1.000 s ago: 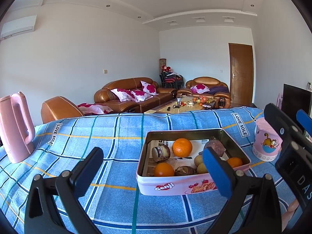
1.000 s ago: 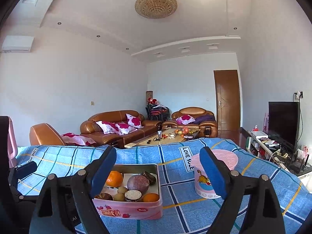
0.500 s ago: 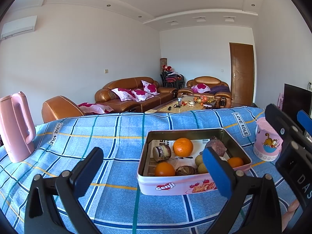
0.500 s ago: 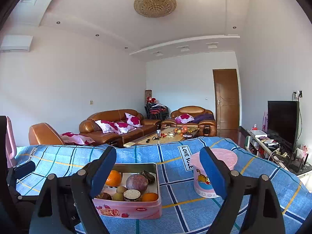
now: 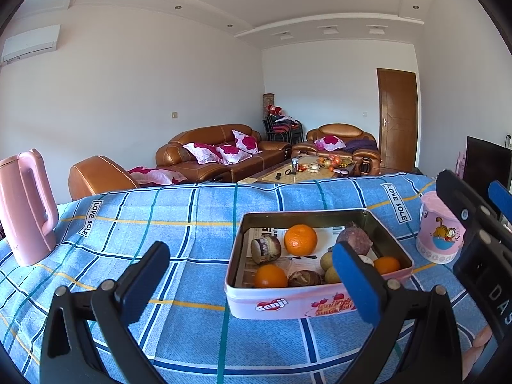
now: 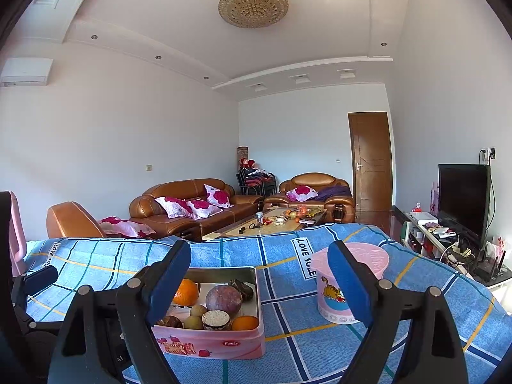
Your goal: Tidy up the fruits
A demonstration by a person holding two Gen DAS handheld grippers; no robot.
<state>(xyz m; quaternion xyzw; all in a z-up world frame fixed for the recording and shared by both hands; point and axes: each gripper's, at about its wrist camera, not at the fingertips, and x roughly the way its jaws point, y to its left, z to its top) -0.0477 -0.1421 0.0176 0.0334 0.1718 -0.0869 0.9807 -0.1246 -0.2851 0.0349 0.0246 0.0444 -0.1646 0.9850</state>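
A pink tin box point(image 5: 307, 304) point(image 6: 224, 342) sits on the blue plaid cloth and holds several fruits: oranges point(image 5: 300, 239) point(image 6: 186, 292), a purple passion fruit point(image 5: 353, 236) point(image 6: 223, 299), small green-brown fruits point(image 6: 198, 311) and cut dark halves point(image 5: 265, 249). My left gripper point(image 5: 252, 284) is open and empty, held just before the tin's left front. My right gripper point(image 6: 259, 281) is open and empty, above the tin's right side; it also shows at the right edge of the left wrist view point(image 5: 473, 220).
A pink cartoon cup point(image 5: 440, 227) point(image 6: 345, 288) stands right of the tin. A pink kettle point(image 5: 27, 208) stands at the far left. Sofas, a coffee table and a TV lie beyond the cloth-covered table's far edge.
Both views have shifted only slightly; the tin sits a little lower in the right wrist view. Both grippers stay open and empty.
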